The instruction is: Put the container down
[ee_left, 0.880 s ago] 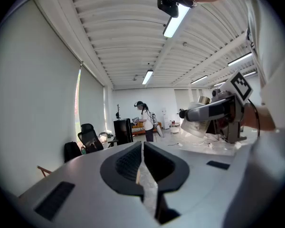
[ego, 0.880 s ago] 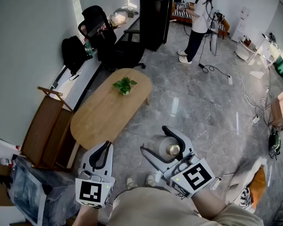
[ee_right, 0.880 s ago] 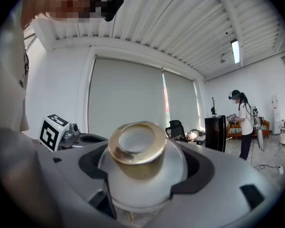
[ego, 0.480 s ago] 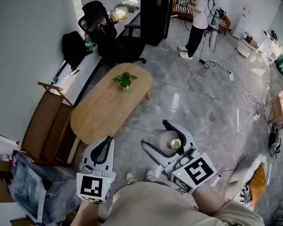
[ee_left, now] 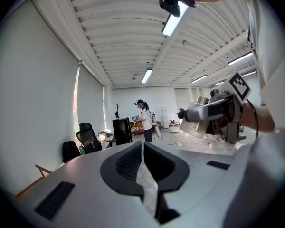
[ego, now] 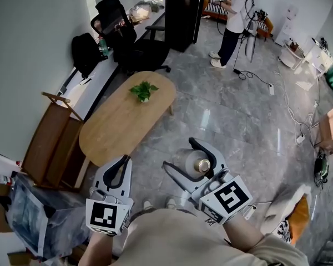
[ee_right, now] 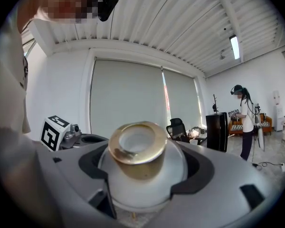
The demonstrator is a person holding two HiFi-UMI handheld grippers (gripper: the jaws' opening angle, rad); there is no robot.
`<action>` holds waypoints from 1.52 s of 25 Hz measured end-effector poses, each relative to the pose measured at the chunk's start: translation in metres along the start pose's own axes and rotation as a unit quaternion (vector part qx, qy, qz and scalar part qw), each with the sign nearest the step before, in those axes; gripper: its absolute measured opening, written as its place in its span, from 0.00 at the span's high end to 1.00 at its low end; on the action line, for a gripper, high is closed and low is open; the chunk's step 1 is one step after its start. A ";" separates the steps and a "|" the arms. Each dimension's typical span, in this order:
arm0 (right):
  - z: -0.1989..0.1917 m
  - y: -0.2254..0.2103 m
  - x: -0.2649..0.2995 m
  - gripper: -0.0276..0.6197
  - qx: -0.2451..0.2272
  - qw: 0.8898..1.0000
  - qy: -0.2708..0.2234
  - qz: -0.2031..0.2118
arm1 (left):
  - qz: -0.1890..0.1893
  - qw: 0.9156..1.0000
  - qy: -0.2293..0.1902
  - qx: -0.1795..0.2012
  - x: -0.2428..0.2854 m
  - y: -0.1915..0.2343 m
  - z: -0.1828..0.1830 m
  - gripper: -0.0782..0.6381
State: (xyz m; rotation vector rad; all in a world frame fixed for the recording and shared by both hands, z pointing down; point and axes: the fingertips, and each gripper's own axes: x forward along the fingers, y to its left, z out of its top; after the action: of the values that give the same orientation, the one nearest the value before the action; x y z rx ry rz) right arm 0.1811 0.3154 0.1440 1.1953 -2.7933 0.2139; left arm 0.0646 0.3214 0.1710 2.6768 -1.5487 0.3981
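**In the lower middle of the head view, a container is held over bare floor**

In the lower middle of the head view, the right tongs (ego: 179, 152) are seen clamped on the container (ee_right: 147, 179), a rounded white pot with a gold rim. In the right gripper view its body is pressed between the two jaws, which are spread wide around it, and its mouth is pointed away from the camera. Whether anything is inside cannot be told. The left tongs (ee_left: 143, 151) are held at the lower left of the head view with the jaws together and nothing between them.

The container has not yet been put down. Only the grey floor (ego: 238, 121) is seen beneath it. The wooden counter (ego: 116, 126) lies well apart, up and to the left, with a small plant (ego: 142, 90) near its far end.

Several risks can be judged from here. If the jaws were opened at this spot, the container would be dropped to the floor and might be cracked. Because the body is round and smooth and the jaws are spread so wide, the hold may be shallow. A quick swing or a tilt could let the pot be rolled out. If it were set down on the near edge of the counter, it could be tipped off when the jaws are drawn back. The plant could be knocked if the reach were carried too far along the counter.
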 end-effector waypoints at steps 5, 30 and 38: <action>-0.007 -0.008 -0.008 0.43 0.001 1.000 0.002 0.016 | 0.014 1.000 0.000 0.007 0.003 -0.013 -0.001 0.87; -0.040 -0.046 0.092 0.43 -0.002 0.998 0.044 0.045 | 0.049 0.998 0.025 -0.009 0.062 0.059 -0.041 0.87; -0.035 -0.062 0.181 0.43 -0.006 0.997 0.064 0.044 | 0.043 0.999 0.023 -0.006 0.109 0.137 -0.041 0.87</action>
State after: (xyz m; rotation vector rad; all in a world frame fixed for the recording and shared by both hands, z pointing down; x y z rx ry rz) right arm 0.1026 0.1506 0.2099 1.0196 -2.7327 0.2689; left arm -0.0099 0.1657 0.2215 2.5790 -1.6526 0.4476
